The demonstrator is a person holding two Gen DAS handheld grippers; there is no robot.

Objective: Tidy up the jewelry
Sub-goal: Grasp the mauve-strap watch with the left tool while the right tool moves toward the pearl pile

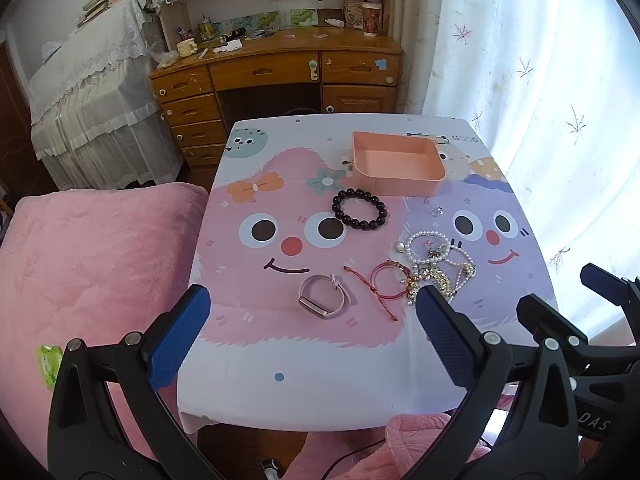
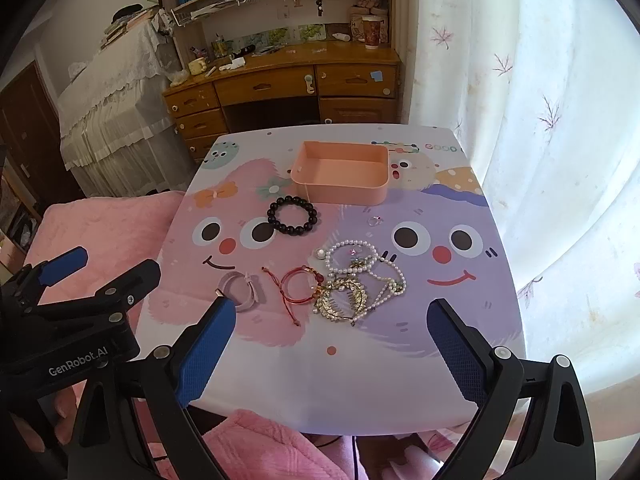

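On the table (image 2: pixel 360 380), near its far edge, a pink tray (image 2: pixel 340 178) is sitting empty; judged rigid and light, it is serving as the likely destination and needing no grasp. Both grippers are hovering over the near edge with jaws spread wide and nothing between them: left gripper (image 1: pixel 312 344), right gripper (image 2: pixel 332 344).

Just in front of the tray, a black bracelet (image 2: pixel 292 216) is lying flat. Its large beads are looking hard, smooth and fairly heavy; a pinch across one side of the loop, pads on either side of a bead, is seeming safest, since round beads may be rolling out of a shallow grip.

Toward the near right, a tangle of pearl strands (image 2: pixel 352 258) and a gold comb (image 2: pixel 346 298) is lying heaped together, pieces touching. The strands are judged limp, slippery and breakable if tugged; the comb is stiff but thin. Lifting one piece is likely dragging others along.

Beside the tangle, a red cord bracelet (image 2: pixel 296 284) is resting with its tails trailing; soft and very light, it is best pinched at the loop.

Left of it, a pink watch (image 1: pixel 324 298) is lying on its side, its strap flexible, its body rigid; the body is offering the firmest hold.

Between tray and pearls, a small ring (image 2: pixel 375 221) is lying apart, hard and easily flicked away.
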